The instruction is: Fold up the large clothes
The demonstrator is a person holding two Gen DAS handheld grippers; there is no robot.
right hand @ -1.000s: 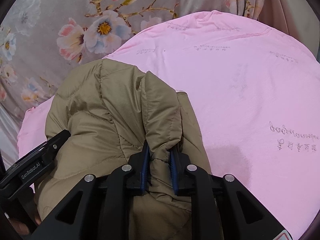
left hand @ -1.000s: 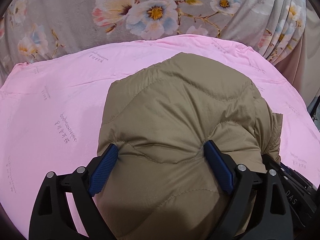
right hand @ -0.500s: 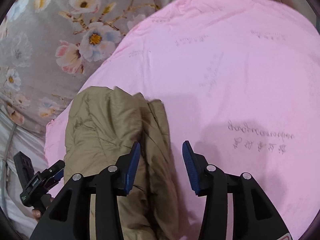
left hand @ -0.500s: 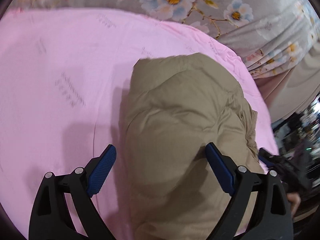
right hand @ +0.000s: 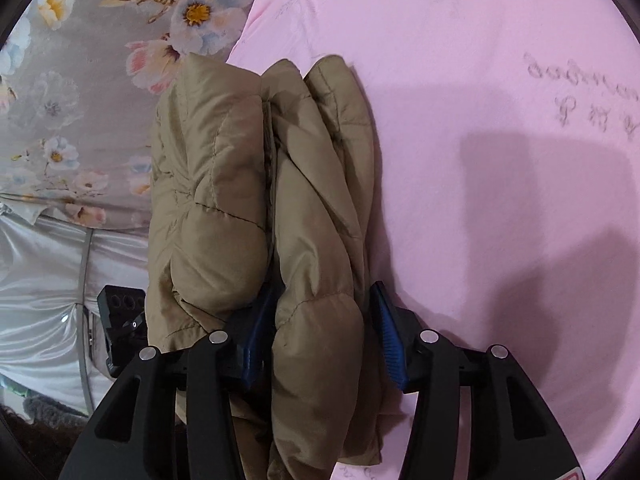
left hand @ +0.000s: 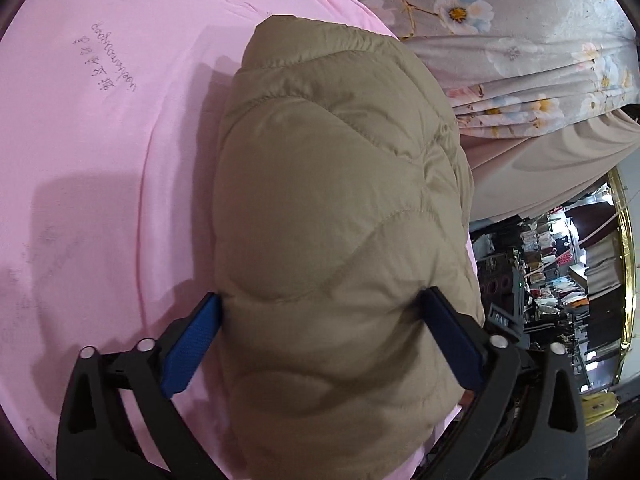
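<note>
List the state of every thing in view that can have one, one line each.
Tan puffer jacket: folded into a thick bundle, lying at the edge of the pink sheet.
Pink sheet: spread fairly smooth.
Left gripper: jaws wide, straddling the bundle.
Right gripper: jaws just opening, a jacket fold between them.

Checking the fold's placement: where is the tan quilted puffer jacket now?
The tan quilted puffer jacket lies bundled on the pink sheet, near its edge by the grey floral cloth; both wrist views show it between their blue pads.
</note>
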